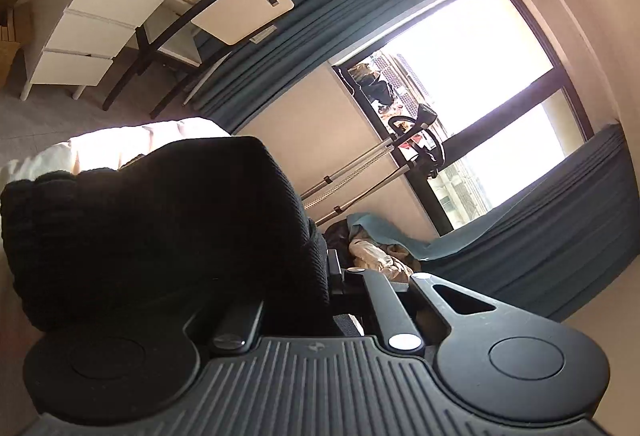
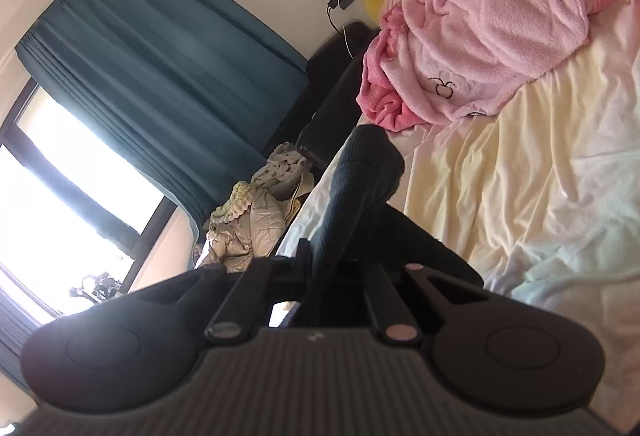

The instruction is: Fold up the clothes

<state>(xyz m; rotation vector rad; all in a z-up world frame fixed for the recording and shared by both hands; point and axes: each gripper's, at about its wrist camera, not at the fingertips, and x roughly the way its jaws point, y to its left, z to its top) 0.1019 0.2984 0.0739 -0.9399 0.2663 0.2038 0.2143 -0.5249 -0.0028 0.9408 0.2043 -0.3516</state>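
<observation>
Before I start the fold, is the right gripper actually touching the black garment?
Touching. The right wrist view shows the right gripper with its jaws closed on a bunched ridge of the black garment, which rises from between them.

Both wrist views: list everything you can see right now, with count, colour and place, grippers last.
black knit garment: one, black, lifted off the bed, pinched at both grippers
bed sheet: one, cream, covering the bed
fleece pile: one heap, pink, far end of the bed
curtains: blue, either side of the window
window: one, dark frame, bright
clothes heap: beige and cream, on the floor under the window
desk with drawers: one, white, by the wall
chair: one, white with black frame, at the desk
left gripper: black, jaws shut on the garment
right gripper: black, jaws shut on the garment
</observation>
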